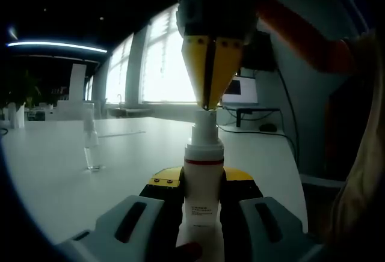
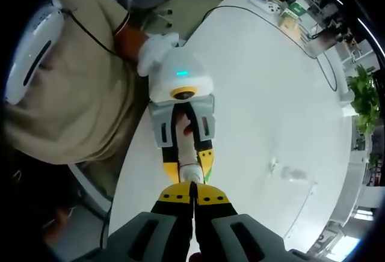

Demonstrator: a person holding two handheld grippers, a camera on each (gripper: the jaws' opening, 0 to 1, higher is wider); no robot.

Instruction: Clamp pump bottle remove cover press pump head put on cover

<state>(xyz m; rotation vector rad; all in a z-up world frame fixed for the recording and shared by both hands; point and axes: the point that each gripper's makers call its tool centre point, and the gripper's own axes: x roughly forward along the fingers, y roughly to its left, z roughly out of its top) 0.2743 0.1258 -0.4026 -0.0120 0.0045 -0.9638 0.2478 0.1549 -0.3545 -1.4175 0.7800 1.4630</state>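
Nearest in the left gripper view, the left gripper (image 1: 203, 199) has its yellow-tipped jaws closed around the body of the white pump bottle (image 1: 203, 181), which stands upright between them just above the white table (image 1: 60, 178). A red band rings the bottle's shoulder, and small dark print runs down its front; what is inside cannot be told through the opaque wall. Directly above, the right gripper (image 1: 207, 103) comes down from the top, its yellow jaws pressed together to a point that touches the top of the pump head (image 1: 204, 121).

From the right gripper view, looking down, the right gripper (image 2: 194, 197) shows its jaws squeezed tight with no gap, tips meeting the pump head (image 2: 191, 172), and below it the left gripper (image 2: 186, 148) pinches the bottle from both sides near the table's edge. The person (image 2: 78, 82) in a beige top stands just beside that edge.

Farther out on the table, well apart from the bottle, stands the clear cover (image 1: 91, 145), upright and see-through, with nothing visible inside it. Beyond, bright windows (image 1: 162, 63) and a monitor (image 1: 240, 91) line the far side
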